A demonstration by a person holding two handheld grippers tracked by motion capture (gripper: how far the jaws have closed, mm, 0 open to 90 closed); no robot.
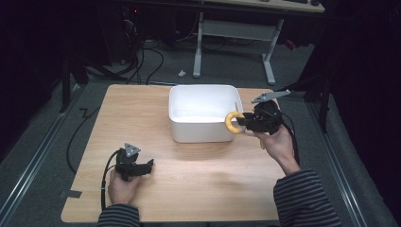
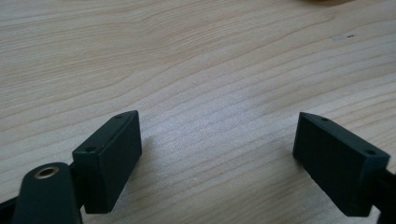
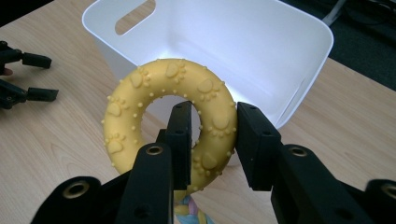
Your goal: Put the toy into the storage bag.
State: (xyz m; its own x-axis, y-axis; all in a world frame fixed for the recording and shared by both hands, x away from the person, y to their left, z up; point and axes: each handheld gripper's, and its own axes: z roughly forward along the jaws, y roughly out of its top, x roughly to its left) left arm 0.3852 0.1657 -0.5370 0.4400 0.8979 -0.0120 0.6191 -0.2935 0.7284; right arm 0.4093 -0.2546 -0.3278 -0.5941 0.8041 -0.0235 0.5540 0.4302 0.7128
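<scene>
While the left gripper (image 1: 150, 164) rests low on the pale wooden surface (image 1: 198, 184) at the near left, its jaws stand released and wide apart, with bare wood grain between them in the left gripper view. Farther in and to the right, the right gripper (image 1: 239, 121) is held above the surface, its jaws clenched on the yellow rubber ring toy with raised paw prints and dots (image 3: 170, 116); one jaw passes through the ring's hole and the other presses its outer side. A braided pastel rope end (image 3: 194, 212) peeks out below the ring in the right gripper view. Beyond it stands the white rectangular plastic bin with a slot handle (image 3: 299, 88), its inside bare. From above, the ring hangs just at the bin's near right corner.
</scene>
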